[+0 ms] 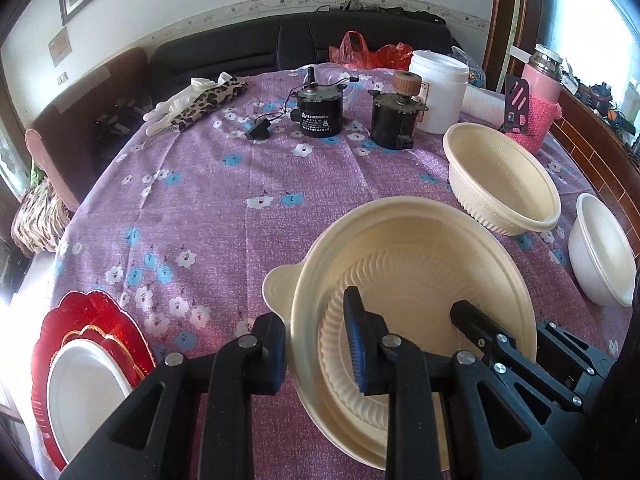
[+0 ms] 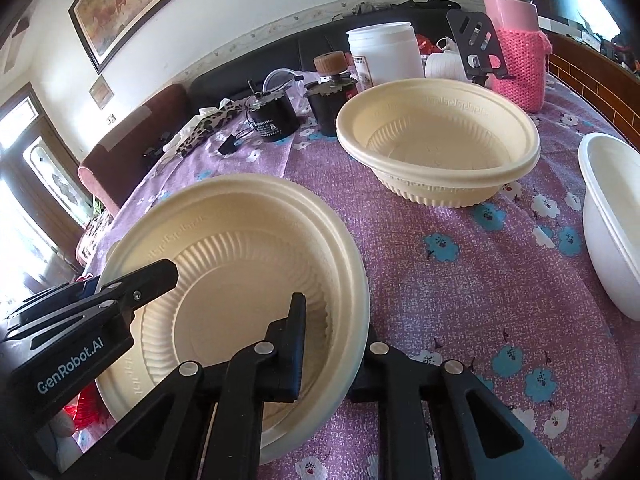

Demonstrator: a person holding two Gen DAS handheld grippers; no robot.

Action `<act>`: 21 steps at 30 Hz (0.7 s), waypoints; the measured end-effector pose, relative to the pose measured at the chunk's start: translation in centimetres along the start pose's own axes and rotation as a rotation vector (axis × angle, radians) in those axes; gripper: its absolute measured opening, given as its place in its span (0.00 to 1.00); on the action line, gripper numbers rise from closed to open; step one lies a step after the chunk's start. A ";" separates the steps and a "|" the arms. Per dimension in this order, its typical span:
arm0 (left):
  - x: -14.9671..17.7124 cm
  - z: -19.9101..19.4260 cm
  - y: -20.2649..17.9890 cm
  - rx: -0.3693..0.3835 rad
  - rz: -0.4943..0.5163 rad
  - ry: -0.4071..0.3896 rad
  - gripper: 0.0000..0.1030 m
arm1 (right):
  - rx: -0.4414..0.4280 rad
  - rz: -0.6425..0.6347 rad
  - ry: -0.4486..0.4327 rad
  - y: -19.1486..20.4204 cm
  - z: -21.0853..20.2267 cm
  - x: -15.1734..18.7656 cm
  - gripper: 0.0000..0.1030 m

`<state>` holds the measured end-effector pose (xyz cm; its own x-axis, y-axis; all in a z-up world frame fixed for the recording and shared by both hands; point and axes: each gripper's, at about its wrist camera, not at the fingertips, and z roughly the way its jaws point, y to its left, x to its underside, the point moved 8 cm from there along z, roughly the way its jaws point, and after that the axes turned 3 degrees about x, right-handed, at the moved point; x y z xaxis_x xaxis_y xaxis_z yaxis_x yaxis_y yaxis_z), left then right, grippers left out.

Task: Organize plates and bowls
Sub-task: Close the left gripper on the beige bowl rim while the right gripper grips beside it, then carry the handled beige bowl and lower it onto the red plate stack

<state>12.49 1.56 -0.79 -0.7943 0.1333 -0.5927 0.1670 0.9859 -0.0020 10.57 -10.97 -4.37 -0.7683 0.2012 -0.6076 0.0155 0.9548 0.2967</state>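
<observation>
A cream ribbed bowl [image 1: 416, 272] [image 2: 240, 240] with a side tab sits near the front of the table, tilted. My left gripper [image 1: 316, 344] straddles its left rim, one finger inside and one outside. My right gripper [image 2: 332, 344] straddles its right rim the same way, and it shows in the left wrist view [image 1: 500, 336]. A second cream bowl stack [image 1: 504, 184] [image 2: 440, 140] stands farther right. A white bowl [image 1: 600, 248] [image 2: 612, 216] is at the right edge. A red plate [image 1: 92, 320] holding a white plate [image 1: 84, 392] lies at the front left.
The table has a purple flowered cloth [image 1: 224, 208]. At the back stand two black motors [image 1: 318, 110] [image 1: 394, 118], a white tub [image 1: 438, 90], a pink flask [image 1: 538, 92], gloves and leopard cloth [image 1: 196, 100]. A dark sofa lies behind.
</observation>
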 end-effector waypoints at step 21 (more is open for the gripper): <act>0.6 -5.4 3.3 -0.005 -0.069 -0.091 0.23 | -0.057 -0.071 -0.091 4.1 -3.7 0.1 0.16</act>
<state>9.45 5.43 3.18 -0.7474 0.0556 -0.6620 0.1106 0.9930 -0.0415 8.18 -7.84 -0.49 -0.7049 0.1546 -0.6923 -0.0756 0.9540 0.2901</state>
